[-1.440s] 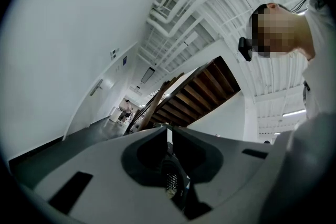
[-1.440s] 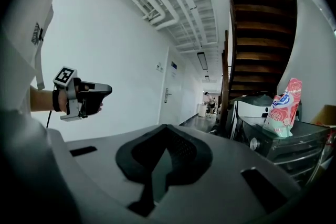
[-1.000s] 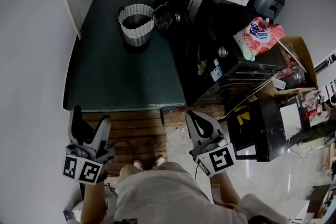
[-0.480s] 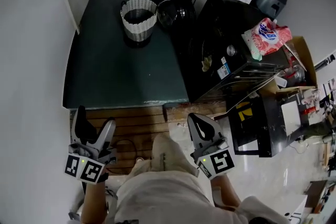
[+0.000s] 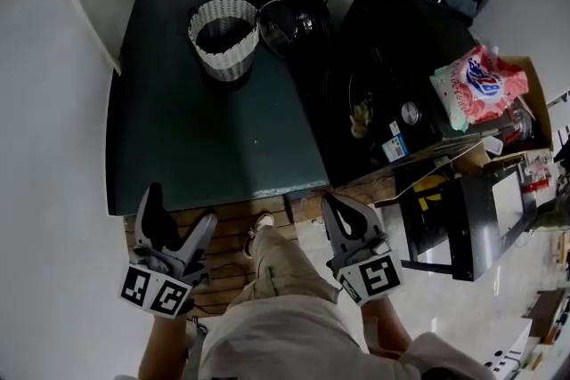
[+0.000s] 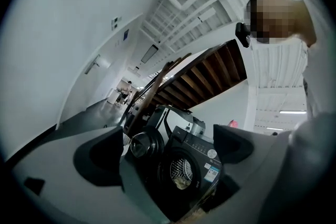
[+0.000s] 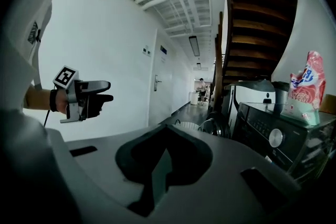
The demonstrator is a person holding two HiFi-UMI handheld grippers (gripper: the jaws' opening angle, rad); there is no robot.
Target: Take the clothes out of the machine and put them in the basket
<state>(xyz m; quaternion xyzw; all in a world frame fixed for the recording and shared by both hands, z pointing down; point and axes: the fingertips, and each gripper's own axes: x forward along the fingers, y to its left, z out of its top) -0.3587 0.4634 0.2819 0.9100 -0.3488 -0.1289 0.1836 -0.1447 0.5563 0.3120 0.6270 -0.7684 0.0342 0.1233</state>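
1. Black front-loading washing machine (image 6: 203, 140) stands straight ahead of my left gripper (image 5: 181, 206), framed in the gap of its jaws, with the round door (image 5: 280, 24) swung out on its far side
2. Pale clothes (image 6: 181, 181) lie crumpled low in the drum, at its mouth, well beyond both tools; I can't tell how many pieces there are
3. My left gripper's jaws stand wide apart. They have just been opening the last bit, and nothing is between them. My right gripper (image 5: 337, 207), level with it on the other side of the person's legs, has its jaws closed tip to tip on nothing
4. White woven basket (image 5: 233, 62) sits on the dark floor farther ahead than the drum, just beside the open door, and it looks empty from above
5. I judge the cloth soft, limp and light, heavier if it is damp. It will drape and trail, so I would pinch a thick bunched fold near the middle of the heap, not a loose edge
6. Dangling ends could snag on the drum's rim or the door as I lift toward the basket
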